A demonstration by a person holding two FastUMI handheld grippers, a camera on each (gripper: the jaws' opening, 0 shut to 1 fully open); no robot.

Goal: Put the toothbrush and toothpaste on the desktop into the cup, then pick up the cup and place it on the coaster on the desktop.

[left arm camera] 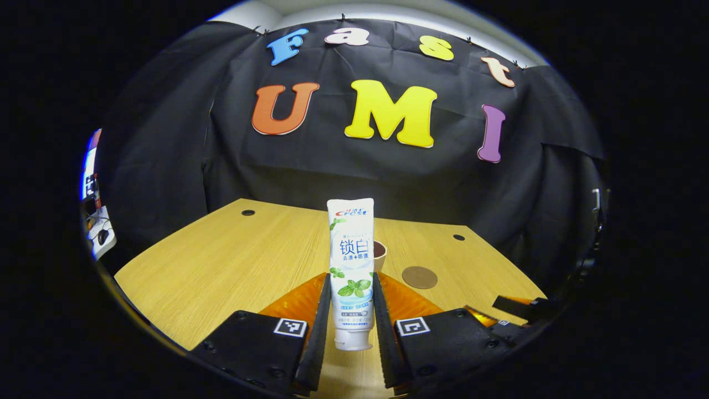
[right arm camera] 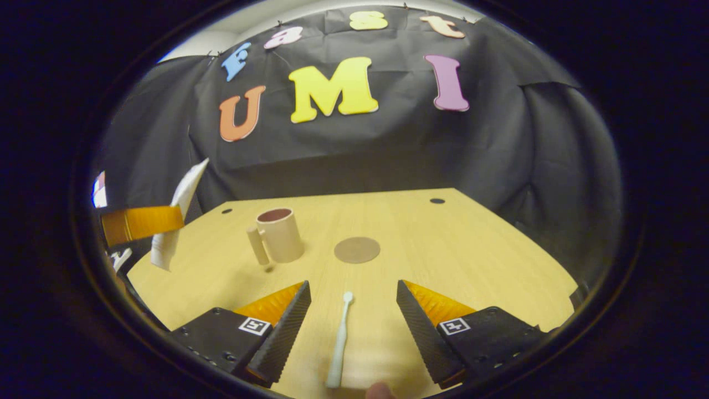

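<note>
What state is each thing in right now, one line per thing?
Toothpaste tube: upright, cap down, clamped in the left gripper, off the desktop.
Toothbrush: flat on the desktop, between the open fingers of the right gripper.
Cup: upright, empty, beside the coaster.
Coaster: bare.

Toothpaste tube (left arm camera: 351, 266): printed front label with a brand mark at the top, large characters at mid-tube, leaf pictures and fine print below; wording left unread.
Left gripper (left arm camera: 352, 277): square black-and-white coded tag (left arm camera: 290, 327) on each finger base, no letters or numbers.
Right gripper (right arm camera: 353, 284): same kind of square coded mark (right arm camera: 254, 326) on each finger base, no legible text.
</note>
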